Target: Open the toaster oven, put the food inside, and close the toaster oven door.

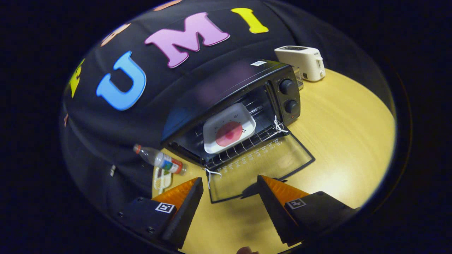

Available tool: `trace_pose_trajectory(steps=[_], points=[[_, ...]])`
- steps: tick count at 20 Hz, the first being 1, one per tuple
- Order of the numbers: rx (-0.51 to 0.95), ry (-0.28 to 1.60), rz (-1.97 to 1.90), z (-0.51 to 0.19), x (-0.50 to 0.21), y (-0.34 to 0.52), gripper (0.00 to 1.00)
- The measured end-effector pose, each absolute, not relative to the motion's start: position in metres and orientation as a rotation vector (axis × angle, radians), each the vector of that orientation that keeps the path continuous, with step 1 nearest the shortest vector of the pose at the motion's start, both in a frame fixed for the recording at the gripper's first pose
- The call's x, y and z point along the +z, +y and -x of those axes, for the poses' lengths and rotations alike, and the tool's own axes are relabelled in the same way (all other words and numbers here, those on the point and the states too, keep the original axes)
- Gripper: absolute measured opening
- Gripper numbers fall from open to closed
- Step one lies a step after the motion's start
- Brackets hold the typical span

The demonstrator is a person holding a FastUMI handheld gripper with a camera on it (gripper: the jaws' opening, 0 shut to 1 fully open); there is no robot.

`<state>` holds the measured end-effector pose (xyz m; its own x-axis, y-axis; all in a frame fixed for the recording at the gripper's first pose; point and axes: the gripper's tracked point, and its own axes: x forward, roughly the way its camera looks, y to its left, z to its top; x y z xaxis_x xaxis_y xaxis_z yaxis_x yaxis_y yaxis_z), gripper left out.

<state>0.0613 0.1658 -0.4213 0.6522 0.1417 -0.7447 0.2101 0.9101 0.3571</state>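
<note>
The black toaster oven (247, 84) stands on the wooden table with its glass door (261, 165) folded down flat toward me. Inside, on the wire rack, rests a white square plate (243, 118) carrying a round pink piece of food (229, 134). My gripper (230, 181) is open, with nothing between its fingers. The fingertips hover just above the near edge of the lowered door, one at each front corner area. White string loops hang at both door hinges.
A plastic bottle (160, 161) lies on its side left of the oven, with a small white item (162, 179) beside it. A white pop-up toaster (303, 61) stands behind the oven to the right. Bare tabletop (346, 134) stretches right of the oven.
</note>
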Motion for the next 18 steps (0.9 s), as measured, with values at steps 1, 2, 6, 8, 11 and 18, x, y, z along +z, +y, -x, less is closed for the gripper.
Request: trace_pose_trajectory(steps=[1, 2, 6, 8, 11, 18], points=[[-0.040, 0.884, -0.389, -0.053, -0.427, 0.164, 0.98], [-0.031, 0.894, -0.340, -0.047, -0.431, 0.167, 0.99], [0.012, 0.944, -0.160, -0.025, -0.461, 0.166, 0.98], [0.021, 0.975, -0.118, -0.019, -0.476, 0.167, 0.99], [0.009, 1.014, -0.084, -0.020, -0.499, 0.163, 0.99], [-0.047, 1.089, -0.089, -0.031, -0.533, 0.156, 0.99]])
